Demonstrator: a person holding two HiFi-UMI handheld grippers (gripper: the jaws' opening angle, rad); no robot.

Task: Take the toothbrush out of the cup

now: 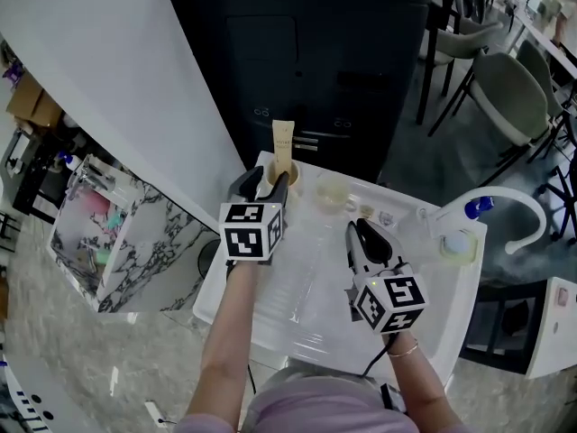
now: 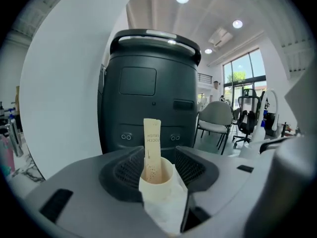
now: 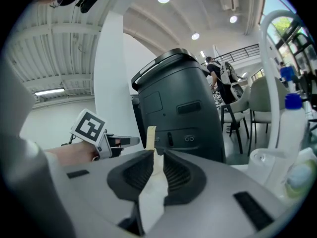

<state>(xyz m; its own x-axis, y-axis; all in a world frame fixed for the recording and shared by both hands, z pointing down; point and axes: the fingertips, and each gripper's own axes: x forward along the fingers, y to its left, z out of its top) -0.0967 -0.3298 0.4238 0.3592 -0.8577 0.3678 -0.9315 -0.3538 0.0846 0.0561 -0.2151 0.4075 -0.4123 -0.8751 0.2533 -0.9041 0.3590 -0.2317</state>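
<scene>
1. White table (image 1: 451,305) filled the near ground, with the person's forearms (image 1: 230,332) reaching over it from the bottom edge
2. Nearest of the two, the right gripper (image 1: 358,227) hung over the middle of the table, well apart from the cup; its jaws were drawn almost together, leaving only a thin slit
3. Further out on the left, the left gripper (image 1: 268,180) had its jaws spread, one on each side of the cup (image 2: 161,182), pads just beside the rim
4. Inside that cup, at the table's far left corner, the toothbrush (image 2: 152,143) stood upright in its paper wrapper, its top well above the rim
5. Beyond the table stood a dark cabinet (image 1: 315,52), with chairs (image 1: 514,88) off to the right
</scene>
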